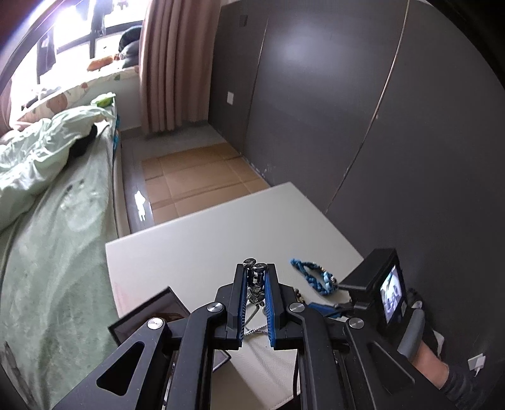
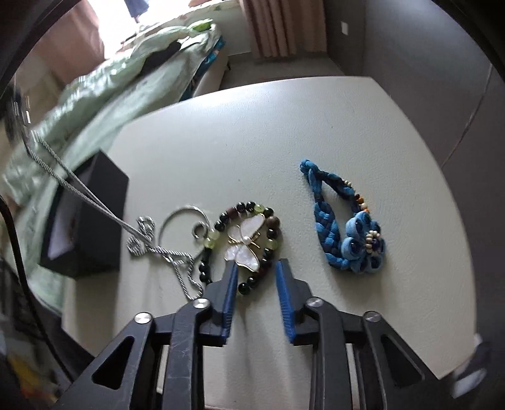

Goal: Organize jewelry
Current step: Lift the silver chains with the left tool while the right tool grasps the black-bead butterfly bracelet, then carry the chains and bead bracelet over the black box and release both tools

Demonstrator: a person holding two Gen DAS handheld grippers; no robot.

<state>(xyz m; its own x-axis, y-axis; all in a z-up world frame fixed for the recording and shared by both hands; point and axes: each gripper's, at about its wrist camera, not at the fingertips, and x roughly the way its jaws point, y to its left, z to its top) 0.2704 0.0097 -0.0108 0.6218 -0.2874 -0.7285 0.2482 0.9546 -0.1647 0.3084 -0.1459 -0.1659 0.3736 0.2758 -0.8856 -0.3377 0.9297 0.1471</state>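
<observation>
The left gripper [image 1: 255, 271] pinches the silver chain [image 2: 94, 202] and holds it up over the box [image 2: 91, 220]. The right gripper [image 2: 255, 268] is spread wide at the bead bracelet [image 2: 249, 239], right of the box. The blue braid [image 2: 344, 224] lies farther right.

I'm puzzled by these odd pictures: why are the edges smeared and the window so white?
Left wrist view: the window is blown out by daylight. Right wrist view: the bed at the left edge looks motion-blurred, while the butterfly brooch stays sharp; straight lines bow from the fisheye lens.
</observation>
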